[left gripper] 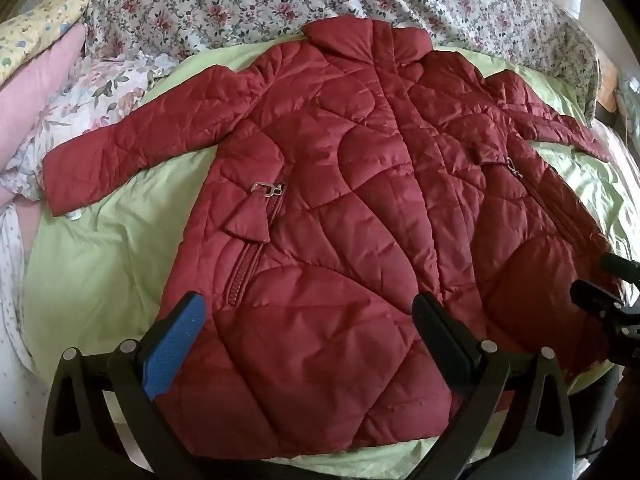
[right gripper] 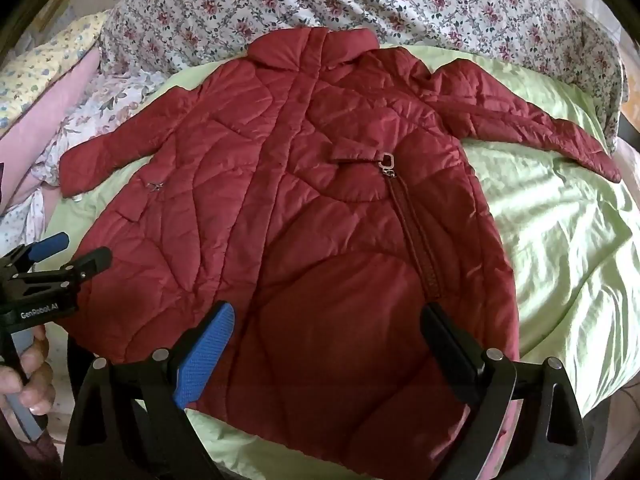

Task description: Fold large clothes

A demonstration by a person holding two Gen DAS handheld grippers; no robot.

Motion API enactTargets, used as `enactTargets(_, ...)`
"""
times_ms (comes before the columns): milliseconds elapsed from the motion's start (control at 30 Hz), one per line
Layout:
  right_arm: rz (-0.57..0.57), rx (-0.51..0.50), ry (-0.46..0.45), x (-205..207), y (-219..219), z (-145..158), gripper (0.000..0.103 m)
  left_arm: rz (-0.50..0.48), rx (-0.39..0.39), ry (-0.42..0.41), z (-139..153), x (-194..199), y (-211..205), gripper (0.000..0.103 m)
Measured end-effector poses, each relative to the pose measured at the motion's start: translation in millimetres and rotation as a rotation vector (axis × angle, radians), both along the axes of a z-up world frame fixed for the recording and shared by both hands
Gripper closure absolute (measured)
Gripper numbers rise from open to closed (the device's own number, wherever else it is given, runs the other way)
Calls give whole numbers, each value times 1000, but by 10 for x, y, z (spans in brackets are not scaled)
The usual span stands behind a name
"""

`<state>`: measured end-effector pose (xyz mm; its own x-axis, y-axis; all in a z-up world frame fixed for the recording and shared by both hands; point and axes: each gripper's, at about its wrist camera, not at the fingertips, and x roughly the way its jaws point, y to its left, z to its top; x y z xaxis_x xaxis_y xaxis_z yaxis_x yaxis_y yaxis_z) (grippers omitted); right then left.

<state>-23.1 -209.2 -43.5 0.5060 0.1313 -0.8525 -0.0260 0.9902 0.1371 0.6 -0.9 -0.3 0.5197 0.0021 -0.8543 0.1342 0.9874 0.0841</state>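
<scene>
A dark red quilted jacket (left gripper: 360, 160) lies flat and front up on a light green sheet (left gripper: 100, 248). Its collar points away from me and both sleeves are spread sideways. My left gripper (left gripper: 308, 304) hovers open over the left part of the hem, with nothing between its fingers. In the right wrist view the jacket (right gripper: 300, 200) fills the middle, and my right gripper (right gripper: 328, 310) hangs open over the hem near the right pocket zip. The left gripper (right gripper: 82, 248) shows at that view's left edge, held by a hand (right gripper: 32, 376). The right gripper (left gripper: 600, 278) peeks in at the left wrist view's right edge.
A floral duvet (left gripper: 240, 0) is bunched behind the collar. A pink pillow (left gripper: 48, 76) and flowered bedding lie beyond the left sleeve. Bare green sheet (right gripper: 540, 220) spreads to the right of the jacket.
</scene>
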Motion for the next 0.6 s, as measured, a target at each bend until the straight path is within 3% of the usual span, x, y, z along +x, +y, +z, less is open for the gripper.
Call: enactTargets(600, -18, -5, -20, -18, -55, 22, 8, -11, -35, 29, -22, 20, -5, 0)
